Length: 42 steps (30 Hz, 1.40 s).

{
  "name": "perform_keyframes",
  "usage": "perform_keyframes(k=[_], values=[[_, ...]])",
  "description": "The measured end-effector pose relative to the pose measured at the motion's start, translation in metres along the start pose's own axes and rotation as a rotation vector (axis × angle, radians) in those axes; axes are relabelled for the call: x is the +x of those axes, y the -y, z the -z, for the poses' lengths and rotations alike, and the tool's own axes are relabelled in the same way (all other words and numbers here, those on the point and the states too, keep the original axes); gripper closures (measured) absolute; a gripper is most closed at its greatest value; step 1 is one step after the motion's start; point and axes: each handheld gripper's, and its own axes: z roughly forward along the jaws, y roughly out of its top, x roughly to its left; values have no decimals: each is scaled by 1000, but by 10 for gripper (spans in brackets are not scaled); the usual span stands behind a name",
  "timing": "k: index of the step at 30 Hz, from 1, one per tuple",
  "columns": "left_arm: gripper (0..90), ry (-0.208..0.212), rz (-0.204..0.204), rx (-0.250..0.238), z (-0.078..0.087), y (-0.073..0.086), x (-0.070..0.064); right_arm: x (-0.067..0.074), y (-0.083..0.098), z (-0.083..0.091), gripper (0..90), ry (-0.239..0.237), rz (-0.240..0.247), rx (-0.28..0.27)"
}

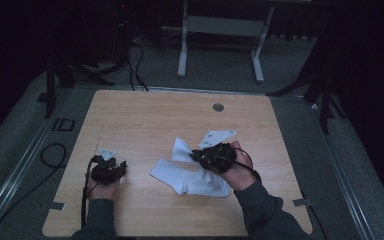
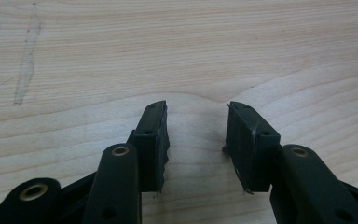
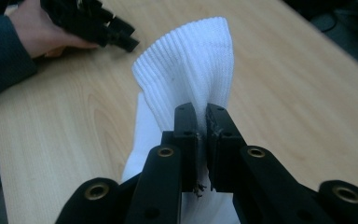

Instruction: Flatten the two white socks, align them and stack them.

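A white ribbed sock [image 1: 190, 176] lies on the wooden table [image 1: 145, 120], right of centre. My right gripper [image 1: 196, 156] is shut on its cuff end and lifts that end off the table. In the right gripper view the ribbed cuff [image 3: 191, 70] fans up out of the closed jaws, the right gripper [image 3: 201, 116] pinching the cloth between its pads. My left gripper [image 1: 122, 167] rests on the table at the left, apart from the sock. In the left gripper view the left gripper [image 2: 197, 109] stands open over bare wood with nothing between its fingers.
A round grey grommet [image 1: 218, 107] sits in the table's far side. A pale scuff mark [image 2: 27, 60] streaks the wood ahead of the left gripper. Beyond the table stand a white desk frame [image 1: 220, 30] and cables [image 1: 135, 65] on the floor.
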Motion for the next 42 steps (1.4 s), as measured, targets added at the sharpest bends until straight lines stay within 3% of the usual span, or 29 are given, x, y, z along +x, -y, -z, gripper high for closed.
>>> perform_keyframes(k=[8, 15, 24, 33, 38, 42], values=[[587, 26, -43, 0, 3, -1, -13, 6, 24, -45, 834, -27, -87, 69], [602, 51, -94, 1, 4, 0, -29, 11, 31, -74, 833, -35, -145, 101], [656, 80, -158, -7, 4, 1, -45, 16, 26, -99, 832, -20, -181, 123], [779, 117, -223, -6, 3, 2, -59, 20, 27, -124, 830, -15, -212, 160], [810, 125, -230, -8, 3, 2, -61, 22, 28, -129, 829, -16, -222, 165], [817, 134, -266, -9, 4, 3, -67, 23, 27, -132, 829, -10, -239, 169]])
